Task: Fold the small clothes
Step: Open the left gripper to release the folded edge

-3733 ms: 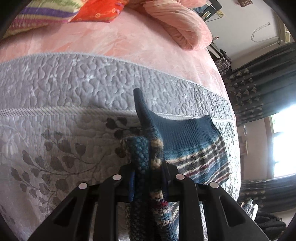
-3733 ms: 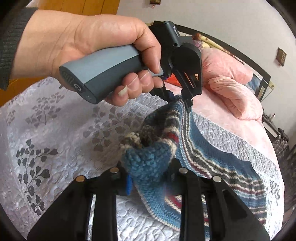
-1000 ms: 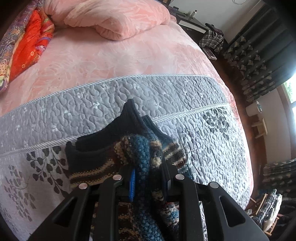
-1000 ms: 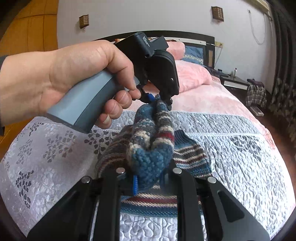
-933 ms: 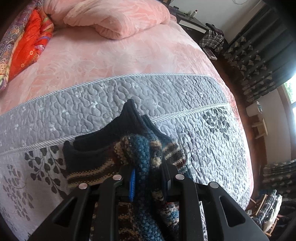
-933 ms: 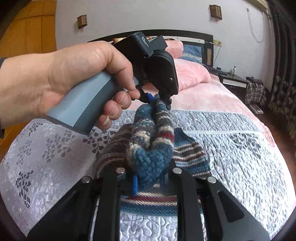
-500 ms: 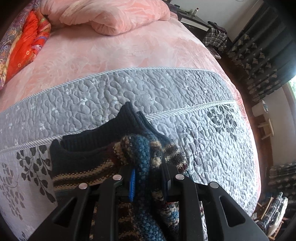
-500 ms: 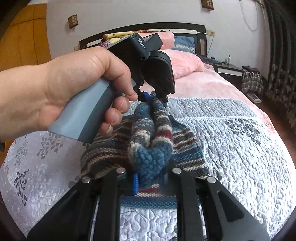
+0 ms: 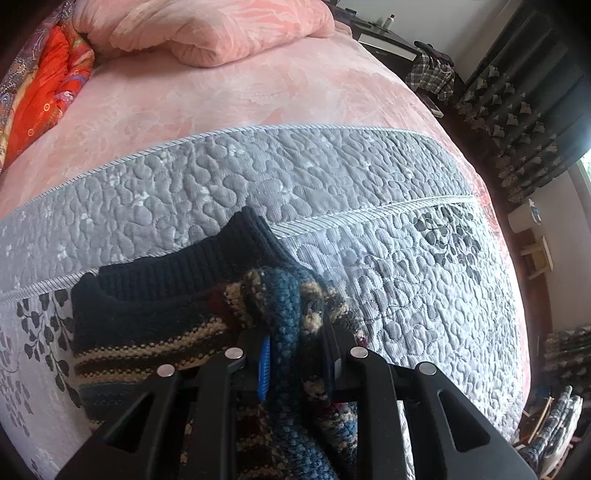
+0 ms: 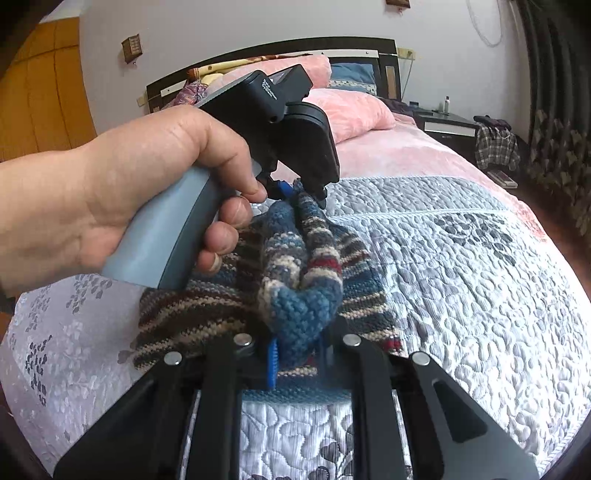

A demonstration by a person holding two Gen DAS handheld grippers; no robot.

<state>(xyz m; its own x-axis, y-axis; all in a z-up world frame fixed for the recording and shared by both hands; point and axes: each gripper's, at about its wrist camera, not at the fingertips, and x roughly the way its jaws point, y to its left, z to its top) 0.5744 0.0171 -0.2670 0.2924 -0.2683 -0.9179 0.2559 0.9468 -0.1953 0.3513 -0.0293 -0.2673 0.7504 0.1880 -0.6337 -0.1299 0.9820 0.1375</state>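
Note:
A small striped knit sweater [image 10: 207, 310], blue with tan, red and dark bands, lies doubled on the grey quilted bedspread [image 10: 461, 280]. My right gripper [image 10: 297, 350] is shut on a bunched blue fold of it at the near edge. My left gripper [image 10: 299, 190], held in a person's hand [image 10: 122, 206], is shut on the same raised fold just beyond. In the left wrist view the left gripper [image 9: 295, 354] pinches the knit, and the sweater's dark ribbed hem [image 9: 177, 273] spreads to the left on the bedspread [image 9: 258, 177].
A pink blanket [image 9: 229, 96] covers the bed beyond the quilt, with a rolled pink duvet [image 9: 221, 26] and an orange patterned cloth [image 9: 40, 85] at the head. A nightstand [image 10: 447, 127], a plaid garment [image 10: 495, 144] and dark curtains [image 10: 557, 110] stand at the right.
Both grippers have swung the held edge of the sweater over, so it now lies folded instead of spread out. In the last second they sank lower and the left one came nearer.

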